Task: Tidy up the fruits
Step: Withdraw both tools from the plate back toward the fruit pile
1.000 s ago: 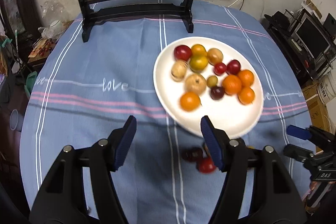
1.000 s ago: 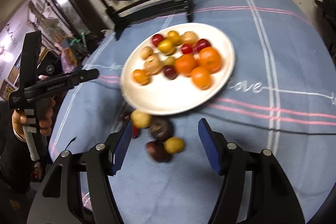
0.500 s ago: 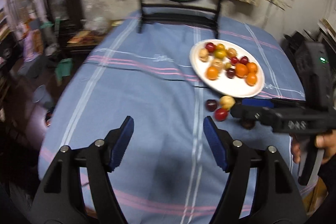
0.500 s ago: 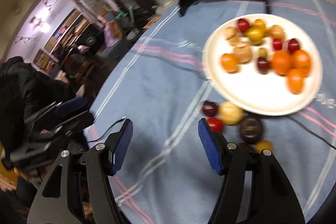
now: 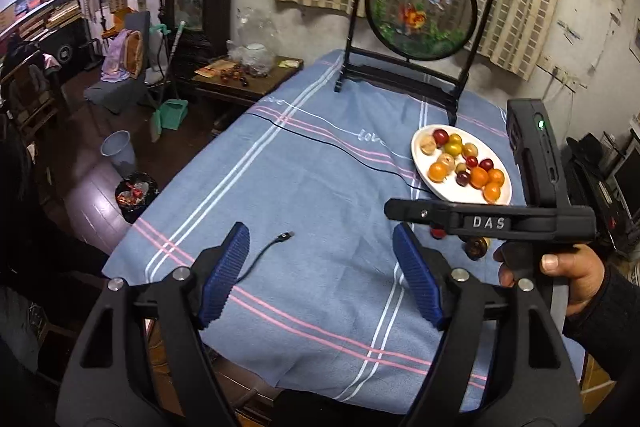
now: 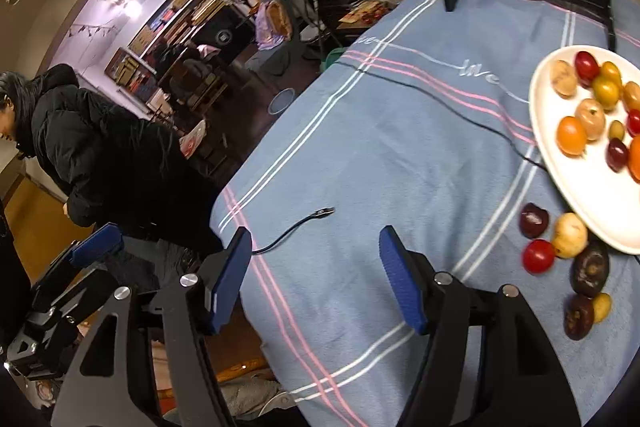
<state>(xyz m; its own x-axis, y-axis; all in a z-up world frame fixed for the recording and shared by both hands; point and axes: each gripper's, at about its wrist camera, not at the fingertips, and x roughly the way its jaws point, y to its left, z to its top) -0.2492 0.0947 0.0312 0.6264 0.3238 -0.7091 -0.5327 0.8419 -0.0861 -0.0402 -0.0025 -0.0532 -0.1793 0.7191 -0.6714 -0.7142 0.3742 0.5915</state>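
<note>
A white plate (image 5: pixel 452 193) (image 6: pixel 592 195) holds several small fruits, orange, red, yellow and tan, on the blue striped tablecloth. Several loose fruits lie on the cloth beside its near edge: a red one (image 6: pixel 539 256), a yellow one (image 6: pixel 569 235) and dark ones (image 6: pixel 589 273). My left gripper (image 5: pixel 322 271) is open and empty, well back over the near left of the table. My right gripper (image 6: pixel 316 277) is open and empty, left of the loose fruits. In the left wrist view the right gripper's side (image 5: pixel 492 221) hides most of the loose fruits.
A black cable (image 5: pixel 264 255) with a plug end lies on the cloth near both grippers. A round painted screen on a black stand (image 5: pixel 420 27) is at the table's far end. The table's left edge drops to the floor, with a bin (image 5: pixel 136 189) and a person (image 6: pixel 100 155).
Both grippers have pulled back and swung left, away from the plate. The plate and loose fruits now sit far to the right. Both stay open.
</note>
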